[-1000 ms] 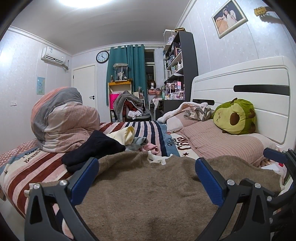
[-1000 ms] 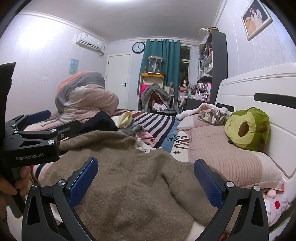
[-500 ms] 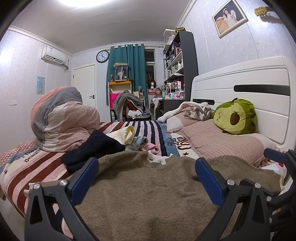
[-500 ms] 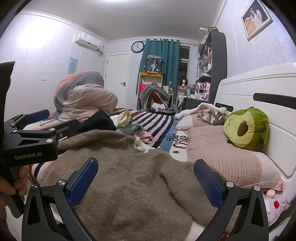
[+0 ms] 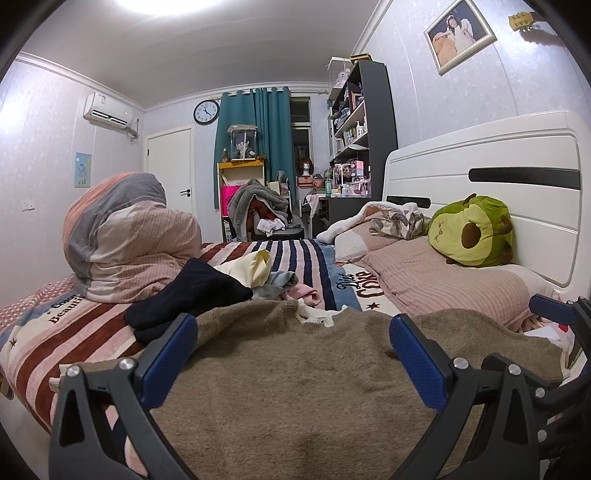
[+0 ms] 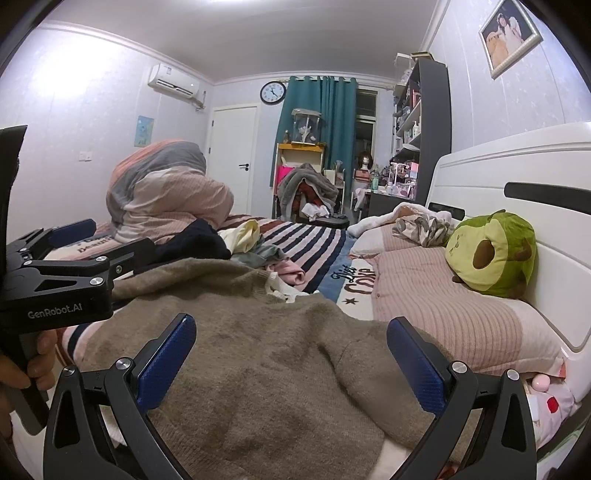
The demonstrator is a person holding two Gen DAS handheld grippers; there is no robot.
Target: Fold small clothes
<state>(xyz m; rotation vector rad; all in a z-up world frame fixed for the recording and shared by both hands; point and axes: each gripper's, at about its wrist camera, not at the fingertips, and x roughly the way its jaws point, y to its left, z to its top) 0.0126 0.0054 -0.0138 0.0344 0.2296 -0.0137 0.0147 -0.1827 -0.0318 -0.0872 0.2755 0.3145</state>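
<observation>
Almost nothing changes since a second ago: the left gripper [image 5: 291, 350] and right gripper [image 6: 291, 349], jaws wide apart, still hover over the brown fuzzy knitted sweater [image 5: 295, 387] at lower centre, so folding is not begun.

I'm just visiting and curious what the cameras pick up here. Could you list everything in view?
sweater: 1, brown, spread flat on the near bed
clothes pile: several, navy, cream, grey, pink, behind the sweater
duvet: 1, pink and grey, bundled on the left of the bed
pillow: 1, pink striped, by the headboard
avocado plush: 1, green, on the pillow
headboard: 1, white, right
clock: 1, white face, far wall
curtain: 1, teal, far wall
air conditioner: 1, white, left wall
picture: 1, framed, right wall
shelf: 1, black, far right
left gripper: black with blue pads, open over the sweater
right gripper: same, open
hand: 1, on the left gripper's handle
</observation>
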